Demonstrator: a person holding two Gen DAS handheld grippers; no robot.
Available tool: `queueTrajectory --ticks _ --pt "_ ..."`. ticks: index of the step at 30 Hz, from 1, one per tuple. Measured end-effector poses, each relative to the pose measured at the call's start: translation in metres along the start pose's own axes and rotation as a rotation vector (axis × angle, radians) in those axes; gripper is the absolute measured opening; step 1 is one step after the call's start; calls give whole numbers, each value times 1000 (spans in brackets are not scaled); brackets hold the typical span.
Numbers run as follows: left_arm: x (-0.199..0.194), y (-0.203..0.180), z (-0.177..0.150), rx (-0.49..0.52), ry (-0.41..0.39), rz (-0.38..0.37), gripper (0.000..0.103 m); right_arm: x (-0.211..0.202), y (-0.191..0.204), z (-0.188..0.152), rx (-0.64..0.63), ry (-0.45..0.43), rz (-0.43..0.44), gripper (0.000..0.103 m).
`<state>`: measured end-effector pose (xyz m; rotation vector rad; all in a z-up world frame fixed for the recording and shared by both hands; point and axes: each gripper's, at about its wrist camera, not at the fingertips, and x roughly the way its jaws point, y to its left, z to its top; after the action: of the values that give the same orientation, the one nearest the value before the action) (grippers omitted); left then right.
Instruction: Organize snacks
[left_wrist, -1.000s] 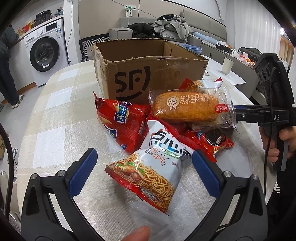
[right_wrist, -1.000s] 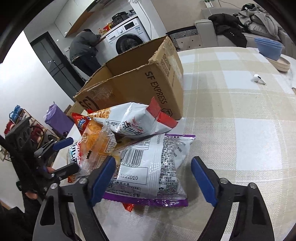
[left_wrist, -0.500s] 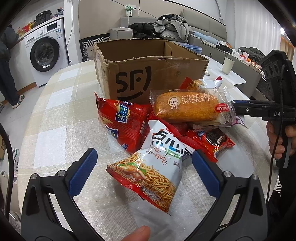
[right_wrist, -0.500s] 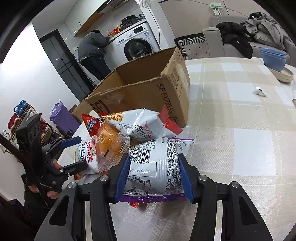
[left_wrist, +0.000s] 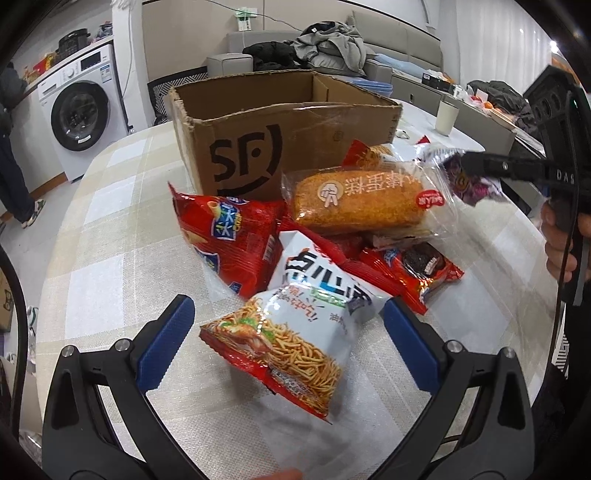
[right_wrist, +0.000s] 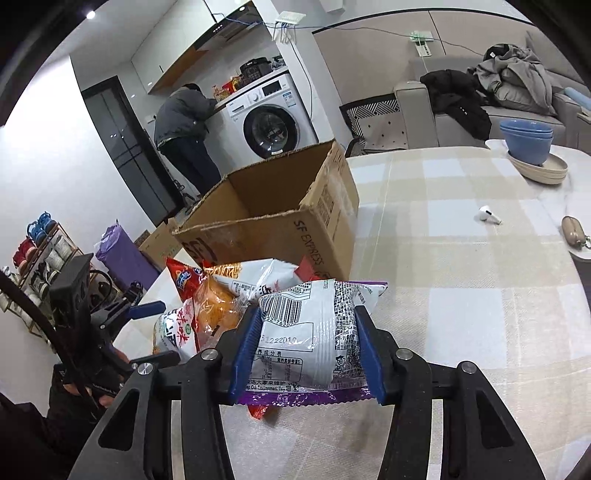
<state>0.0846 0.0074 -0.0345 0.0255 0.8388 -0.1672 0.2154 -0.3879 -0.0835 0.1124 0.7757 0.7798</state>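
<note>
Checked cloth covers the table (right_wrist: 461, 258); an open corrugated SF Express box (right_wrist: 295, 225) stands behind crinkly packets; the right gripper (right_wrist: 306, 347) pinches a glossy purple-edged snack bag (right_wrist: 314, 328), lifted; the left gripper (left_wrist: 288, 343) gapes around a noodle-snack bag (left_wrist: 295, 332).

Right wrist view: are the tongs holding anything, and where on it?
Yes: the right tongs are shut on the purple-edged snack packet, pads pressing its two side edges near the bottom seam.

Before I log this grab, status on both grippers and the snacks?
Right gripper shut on purple-edged snack bag, clear of the table. Left gripper open, noodle snack bag between its fingers, untouched. Cardboard box open, path unobstructed.
</note>
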Motion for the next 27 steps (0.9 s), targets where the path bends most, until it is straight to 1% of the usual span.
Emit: queueTrajectory --ticks 2,5,7,10,11,12,13,14,17,19,22,27 --pt "0 -3 -2 22 -2 -3 101 -3 -2 1 3 -11 1 50" --pt "-2 -7 -4 60 -19 -11 95 -4 -1 2 0 -21 6 50" --pt "-3 -11 -5 86 -30 -8 85 -4 -1 3 2 -22 6 50" --pt "-3 -14 -8 128 -31 18 75 -2 1 2 1 -22 5 51" --pt "-3 -16 -10 141 -29 27 74 -2 1 2 2 -22 5 50" --pt "-4 -16 -12 155 -29 36 71 -1 1 2 3 -24 5 50" --pt "-4 -16 -13 165 -28 41 64 -1 1 2 4 -25 5 50" --pt "-4 -16 -13 172 -25 41 64 -2 1 1 4 -26 6 50" --pt "-7 -14 -16 177 -29 37 58 -3 2 2 2 -30 6 50" --pt "-10 -13 -16 183 -30 31 50 -5 3 2 2 -34 8 50" --pt "-14 -11 -17 172 -36 6 45 -7 4 2 -1 -39 9 50" --pt "-19 -5 -19 133 -44 -25 42 -10 5 3 -3 -52 15 50"
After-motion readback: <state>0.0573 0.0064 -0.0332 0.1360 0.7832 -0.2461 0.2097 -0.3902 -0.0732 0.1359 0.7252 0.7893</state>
